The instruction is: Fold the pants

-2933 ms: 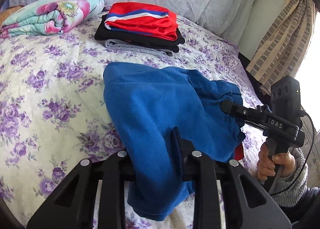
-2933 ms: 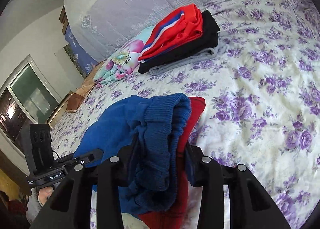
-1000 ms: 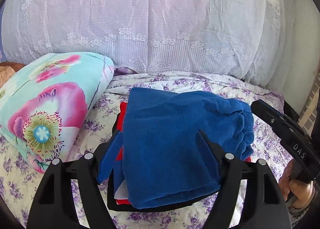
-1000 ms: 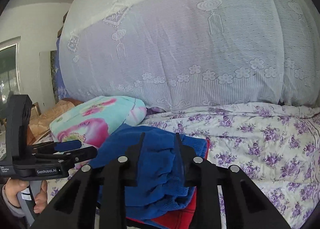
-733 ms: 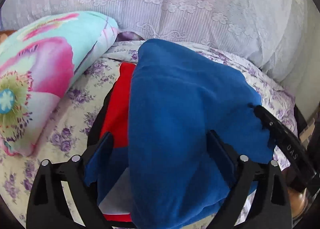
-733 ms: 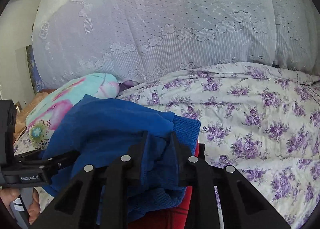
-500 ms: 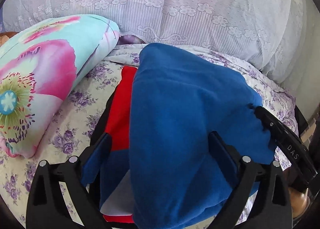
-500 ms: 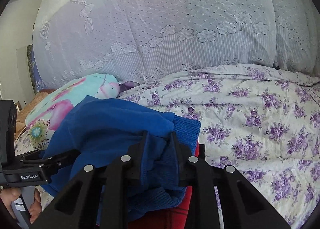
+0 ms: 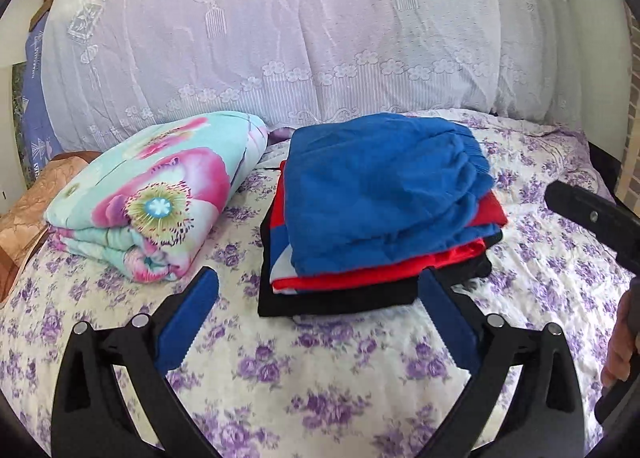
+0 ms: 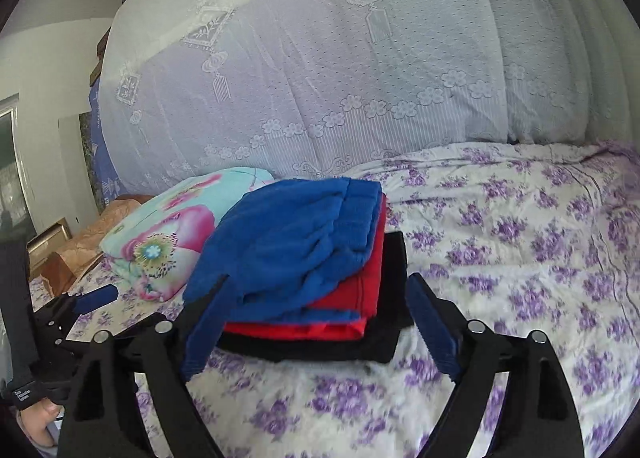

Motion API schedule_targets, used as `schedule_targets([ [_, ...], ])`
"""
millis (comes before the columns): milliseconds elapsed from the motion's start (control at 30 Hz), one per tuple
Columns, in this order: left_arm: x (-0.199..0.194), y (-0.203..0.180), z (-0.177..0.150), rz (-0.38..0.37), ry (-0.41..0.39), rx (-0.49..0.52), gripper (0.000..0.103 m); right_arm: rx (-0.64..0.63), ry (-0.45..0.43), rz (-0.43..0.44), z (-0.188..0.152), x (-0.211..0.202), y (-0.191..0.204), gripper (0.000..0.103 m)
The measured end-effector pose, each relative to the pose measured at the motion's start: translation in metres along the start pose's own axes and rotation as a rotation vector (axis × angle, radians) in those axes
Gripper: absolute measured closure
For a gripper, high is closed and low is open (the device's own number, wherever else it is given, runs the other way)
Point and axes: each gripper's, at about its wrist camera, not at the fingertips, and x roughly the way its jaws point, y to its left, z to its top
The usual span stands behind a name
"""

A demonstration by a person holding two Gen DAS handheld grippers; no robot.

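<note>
The folded blue pants (image 9: 384, 186) (image 10: 296, 246) lie on top of a stack, above a red garment (image 9: 400, 270) and a black one (image 9: 340, 298). My left gripper (image 9: 318, 278) hovers just in front of the stack. Its jaws are opening wide and hold nothing. My right gripper (image 10: 316, 284) is close at the stack's near right corner. Its jaws are also opening and nothing is pressed between them. In the left wrist view one finger of the right gripper (image 9: 592, 218) shows at the right edge. The right wrist view shows the left gripper (image 10: 80, 306) at the lower left.
A folded floral quilt (image 9: 160, 198) (image 10: 168, 234) lies left of the stack. Behind both rises a tall pile of bedding under a lace cover (image 9: 300, 38). The purple-flowered bedspread (image 9: 320, 378) stretches bare to the front and right. A person's hand (image 9: 620, 350) is at the right edge.
Both grippers have let go of the blue pants, which now rest on the stack. Both have pulled back from the stack, with jaws spread wide.
</note>
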Motion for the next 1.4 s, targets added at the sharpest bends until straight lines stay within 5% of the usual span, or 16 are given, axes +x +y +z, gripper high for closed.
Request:
schedule_targets([
  [233, -0.051, 0.000, -0.045, 0.015, 0.012, -0.069, 0.005, 0.116, -0.032, -0.022, -0.068, -0.075, -0.004, 0.004],
  [400, -0.061, -0.006, -0.044, 0.038, -0.015, -0.077, 0.005, 0.061, -0.100, -0.068, -0.041, -0.091, 0.002, 0.004],
  [567, -0.063, -0.016, -0.008, 0.148, -0.067, -0.026, 0.005, 0.035, -0.131, -0.112, 0.005, -0.082, 0.012, 0.004],
  [667, -0.061, -0.017, 0.008, 0.140, -0.094, -0.041, 0.005, 0.072, -0.152, -0.108, 0.019, -0.075, 0.014, 0.004],
  [800, -0.054, -0.021, 0.007, 0.127, -0.109, -0.058, 0.005, 0.055, -0.144, -0.075, 0.013, -0.060, 0.018, 0.004],
  [1067, -0.031, -0.033, -0.012, 0.098, -0.001, 0.022, 0.005, 0.037, -0.108, -0.063, 0.002, -0.040, 0.017, 0.004],
  [1400, -0.045, -0.028, -0.009, 0.098, -0.031, 0.000, 0.005, 0.014, -0.087, -0.068, -0.003, -0.038, 0.022, 0.004],
])
